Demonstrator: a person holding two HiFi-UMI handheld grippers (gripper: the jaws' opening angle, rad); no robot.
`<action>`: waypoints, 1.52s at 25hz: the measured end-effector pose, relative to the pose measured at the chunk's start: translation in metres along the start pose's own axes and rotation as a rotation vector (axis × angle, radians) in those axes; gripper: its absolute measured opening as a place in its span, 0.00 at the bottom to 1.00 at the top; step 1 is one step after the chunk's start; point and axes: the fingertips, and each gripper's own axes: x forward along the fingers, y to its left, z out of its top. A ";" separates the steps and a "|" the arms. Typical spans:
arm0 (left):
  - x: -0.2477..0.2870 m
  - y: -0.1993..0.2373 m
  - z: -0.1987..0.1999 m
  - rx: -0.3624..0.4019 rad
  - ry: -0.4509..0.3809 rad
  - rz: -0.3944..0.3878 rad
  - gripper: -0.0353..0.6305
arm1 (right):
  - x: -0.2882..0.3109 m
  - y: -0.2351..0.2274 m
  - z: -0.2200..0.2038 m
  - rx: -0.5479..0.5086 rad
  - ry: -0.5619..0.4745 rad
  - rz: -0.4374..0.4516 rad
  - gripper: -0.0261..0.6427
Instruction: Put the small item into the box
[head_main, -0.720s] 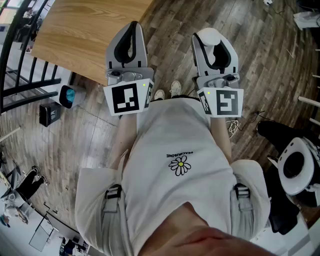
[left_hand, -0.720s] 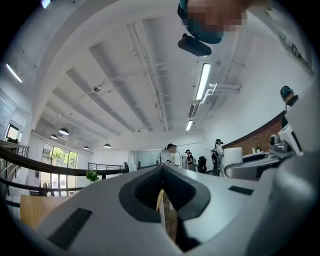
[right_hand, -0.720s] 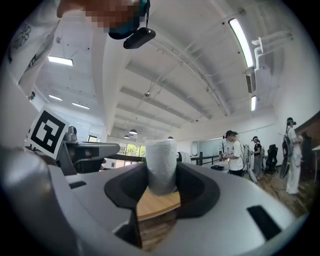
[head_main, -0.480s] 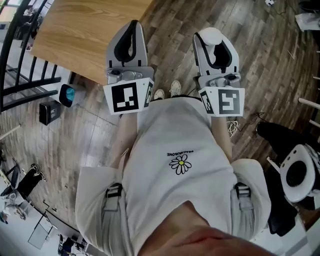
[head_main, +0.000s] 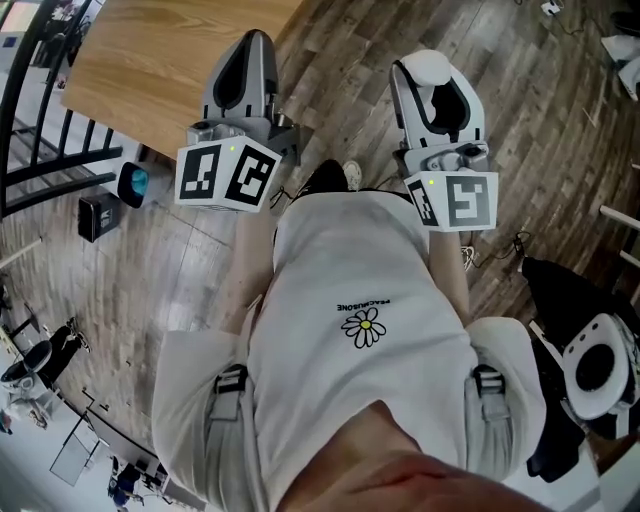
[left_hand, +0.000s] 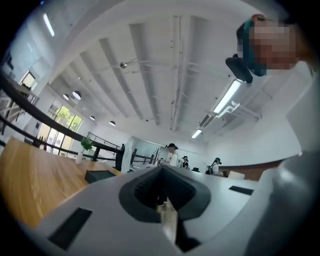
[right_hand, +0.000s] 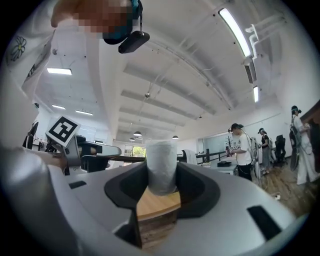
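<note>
Jaws: right gripper (head_main: 430, 85) clamps small white item (right_hand: 161, 167); left gripper (left_hand: 161, 195) closed, empty. Dark boxy object (left_hand: 100, 175) on table (left_hand: 30, 182).

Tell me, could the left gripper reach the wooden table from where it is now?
Probably yes. The left gripper sits right at the wooden table's near edge, and nothing shows between them. Its jaws are together with nothing in them, so little seems to hinder it.

And the left claw (head_main: 254, 40) hung over the bench's (head_main: 140, 60) near corner; right claw (head_main: 427, 74) sat beside it above the floor (head_main: 560, 120), with the small item (right_hand: 161, 167) between its jaws, and a railing (head_main: 30, 135) ran left of the bench
</note>
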 end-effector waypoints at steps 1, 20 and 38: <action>0.000 -0.001 -0.001 0.047 0.002 0.015 0.08 | -0.001 -0.003 -0.003 0.000 0.004 0.004 0.29; 0.086 0.032 0.022 0.273 -0.110 0.042 0.08 | 0.081 -0.045 -0.023 0.026 -0.026 0.017 0.29; 0.291 0.171 0.067 0.334 -0.209 0.123 0.07 | 0.376 -0.100 -0.033 0.067 -0.013 0.172 0.29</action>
